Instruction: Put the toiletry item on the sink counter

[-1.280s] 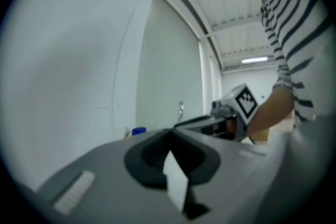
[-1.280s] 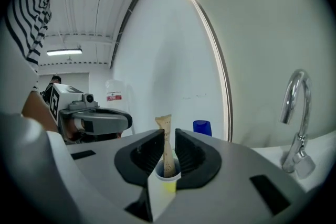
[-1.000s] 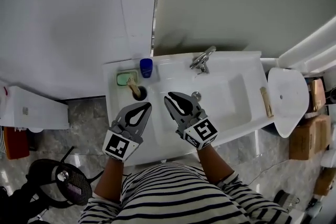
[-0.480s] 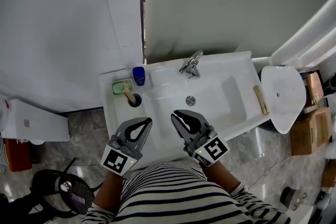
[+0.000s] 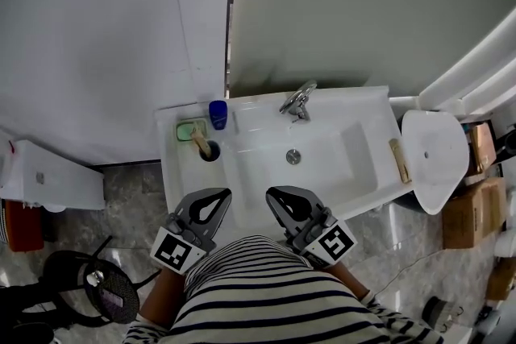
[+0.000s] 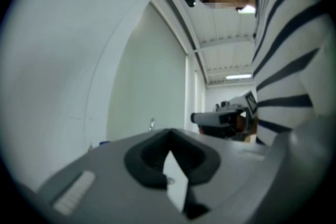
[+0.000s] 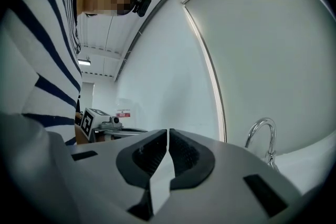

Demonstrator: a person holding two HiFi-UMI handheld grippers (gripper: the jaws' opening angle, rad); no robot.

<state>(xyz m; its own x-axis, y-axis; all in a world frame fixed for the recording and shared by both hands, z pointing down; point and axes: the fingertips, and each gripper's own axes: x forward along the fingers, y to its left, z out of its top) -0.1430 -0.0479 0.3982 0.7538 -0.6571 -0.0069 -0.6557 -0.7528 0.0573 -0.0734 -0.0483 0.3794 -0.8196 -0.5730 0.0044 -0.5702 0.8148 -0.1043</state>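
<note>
The task is judged done: blue bottle (image 5: 218,114) set on desk (image 5: 171,155) at eleven o'clock; left hand-held gripper (image 5: 216,194) and right hand-held gripper (image 5: 276,194) closed, empty.

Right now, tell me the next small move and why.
Probably just draw the left tongs and right tongs clear of the sink counter: both are shut and empty, and the blue bottle, soap dish and brush cup already stand at its back-left corner.
</note>
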